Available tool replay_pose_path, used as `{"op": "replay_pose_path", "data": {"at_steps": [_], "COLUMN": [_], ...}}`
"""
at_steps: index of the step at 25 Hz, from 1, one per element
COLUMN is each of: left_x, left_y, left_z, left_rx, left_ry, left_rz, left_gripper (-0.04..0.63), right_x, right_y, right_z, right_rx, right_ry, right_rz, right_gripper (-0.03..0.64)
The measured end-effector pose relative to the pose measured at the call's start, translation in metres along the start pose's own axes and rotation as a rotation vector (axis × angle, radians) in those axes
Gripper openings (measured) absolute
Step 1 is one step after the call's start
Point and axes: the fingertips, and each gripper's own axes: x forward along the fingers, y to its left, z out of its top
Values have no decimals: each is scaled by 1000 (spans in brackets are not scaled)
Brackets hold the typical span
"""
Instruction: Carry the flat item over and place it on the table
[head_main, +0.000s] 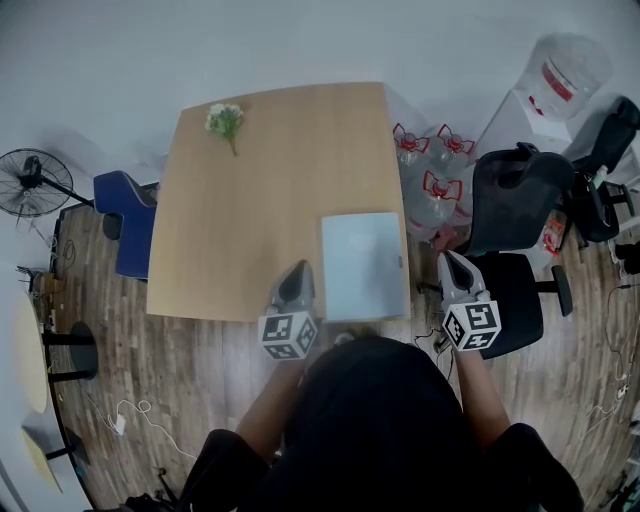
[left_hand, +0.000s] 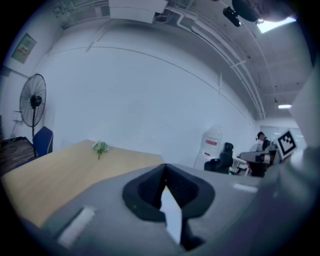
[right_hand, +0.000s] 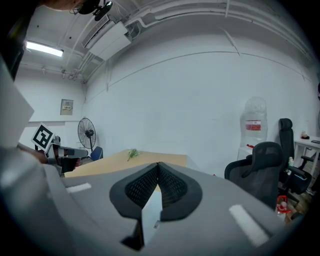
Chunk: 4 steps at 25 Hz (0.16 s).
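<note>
A flat pale grey-blue item (head_main: 363, 265) lies on the near right corner of the light wooden table (head_main: 250, 200). My left gripper (head_main: 298, 270) hovers over the table's near edge, just left of the item, shut with nothing in it. My right gripper (head_main: 449, 258) is off the table's right side, beside the item, also shut and empty. In the left gripper view the jaws (left_hand: 164, 172) meet, with the tabletop (left_hand: 55, 175) beyond them. The right gripper view shows closed jaws (right_hand: 157, 170) pointing along the table (right_hand: 120, 161).
A small sprig of flowers (head_main: 225, 120) lies at the table's far left. Black office chairs (head_main: 515, 200) and several water bottles (head_main: 430, 175) crowd the right side. A blue chair (head_main: 125, 215) and a floor fan (head_main: 30, 180) stand to the left.
</note>
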Motion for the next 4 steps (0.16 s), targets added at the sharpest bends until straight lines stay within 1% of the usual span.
{"op": "replay_pose_path", "data": {"at_steps": [4], "left_x": [7], "left_y": [6], "left_z": [1], "left_rx": [-3], "left_ry": [-1], "left_rz": [6], "left_gripper": [0], "right_x": [10], "right_y": [1], "right_z": [1], "right_rx": [-8], "right_ry": [0], "right_rz": [5], "right_gripper": [2]}}
